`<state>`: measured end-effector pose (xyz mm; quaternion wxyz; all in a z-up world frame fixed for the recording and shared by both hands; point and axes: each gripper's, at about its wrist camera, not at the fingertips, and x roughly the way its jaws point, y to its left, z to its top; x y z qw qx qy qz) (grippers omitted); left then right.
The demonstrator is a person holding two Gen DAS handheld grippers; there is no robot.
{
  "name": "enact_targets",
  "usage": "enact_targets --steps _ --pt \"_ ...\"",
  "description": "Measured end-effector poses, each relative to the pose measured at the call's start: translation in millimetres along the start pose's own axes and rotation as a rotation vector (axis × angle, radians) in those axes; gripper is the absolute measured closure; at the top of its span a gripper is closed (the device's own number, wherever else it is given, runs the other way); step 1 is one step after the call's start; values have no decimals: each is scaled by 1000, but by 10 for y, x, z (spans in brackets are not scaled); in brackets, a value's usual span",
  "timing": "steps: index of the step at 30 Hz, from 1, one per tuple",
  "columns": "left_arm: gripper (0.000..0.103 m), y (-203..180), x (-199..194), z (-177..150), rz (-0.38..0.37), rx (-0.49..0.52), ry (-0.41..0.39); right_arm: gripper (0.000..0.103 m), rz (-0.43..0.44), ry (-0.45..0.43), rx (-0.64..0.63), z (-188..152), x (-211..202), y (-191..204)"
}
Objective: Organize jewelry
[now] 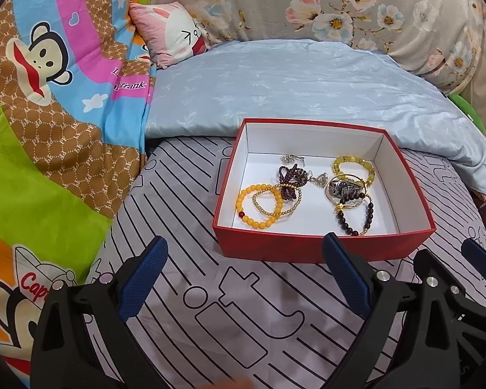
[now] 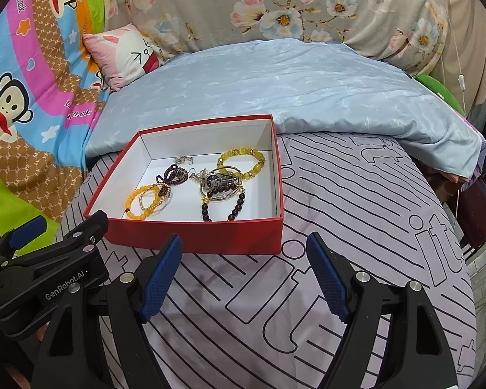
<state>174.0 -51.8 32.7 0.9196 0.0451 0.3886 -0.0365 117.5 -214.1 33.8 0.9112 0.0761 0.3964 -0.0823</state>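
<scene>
A red box (image 1: 307, 246) with a white inside sits on the bed; it also shows in the right wrist view (image 2: 191, 235). Inside lie an orange bead bracelet (image 1: 259, 207), a thin gold bead bracelet (image 1: 277, 201), a dark garnet strand (image 1: 291, 176), a yellow bead bracelet (image 1: 353, 167), a watch (image 1: 345, 189) and a dark bead bracelet (image 1: 356, 217). My left gripper (image 1: 244, 275) is open and empty, just in front of the box. My right gripper (image 2: 244, 278) is open and empty, also in front of the box, to the right of the left one (image 2: 48, 259).
The box rests on a grey sheet with black line print (image 1: 243, 317). A folded light blue quilt (image 1: 291, 87) lies behind it. A cartoon monkey blanket (image 1: 48, 113) is at the left, a pink rabbit pillow (image 1: 171, 35) and floral bedding (image 1: 307, 3) at the back.
</scene>
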Motion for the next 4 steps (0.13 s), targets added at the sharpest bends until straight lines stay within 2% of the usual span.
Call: enact_targets --steps 4 --pt "10 -16 -8 9 8 9 -2 26 -2 1 1 -1 0 -4"
